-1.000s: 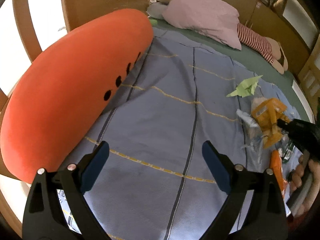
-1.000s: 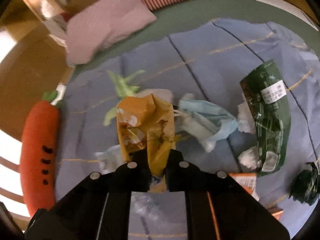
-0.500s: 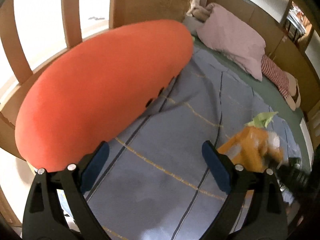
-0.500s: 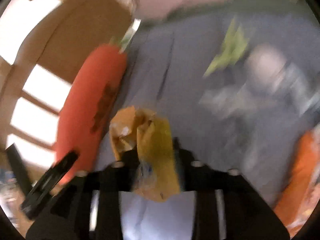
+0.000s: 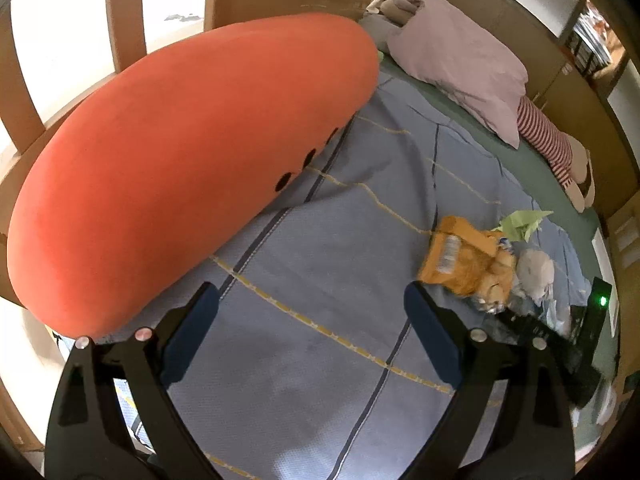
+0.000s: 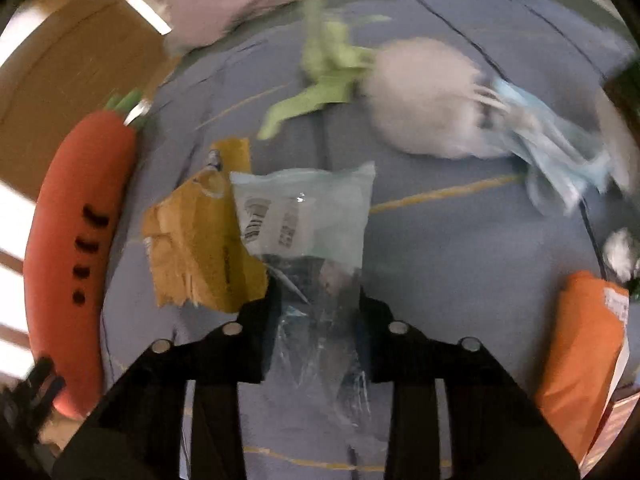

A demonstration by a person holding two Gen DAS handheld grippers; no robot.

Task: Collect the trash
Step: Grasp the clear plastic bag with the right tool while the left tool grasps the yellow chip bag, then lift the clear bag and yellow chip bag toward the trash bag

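Left gripper point(image 5: 312, 316) held low over the pale blue quilted bedspread with yellow and dark stripes point(image 5: 320, 360), jaws spread wide, nothing between the blue-padded fingers point(image 5: 188, 332). To its left, a large orange carrot-shaped plush cushion with black dashes point(image 5: 180, 160) lying along the wooden slatted bed rail point(image 5: 124, 12). Far right, a pale pink pillow point(image 5: 464, 68) and a red-and-white striped soft toy point(image 5: 548, 148) on the green sheet point(image 5: 528, 168). Near right, just past the right finger, a crumpled yellow-orange snack wrapper point(image 5: 460, 260) flat on the bedspread, with a folded light green paper scrap point(image 5: 524, 224) beyond it and a wad of white tissue point(image 5: 536, 272) just beside it. Right gripper point(image 6: 316, 312) partly open, jaws narrow, fingers either side of a clear plastic packet with printed labels point(image 6: 304, 216); whether the pads actually press it cannot be told through the blur. Yellow-orange wrapper point(image 6: 196, 240) touching the packet's left edge, partly under it. Farther off, green scrap point(image 6: 320, 80), white tissue wad point(image 6: 424, 96) and a crumpled light blue face mask point(image 6: 552, 148) to its right. Near right edge, a flat orange packet point(image 6: 584, 360). Carrot cushion point(image 6: 68, 240) along the left side.
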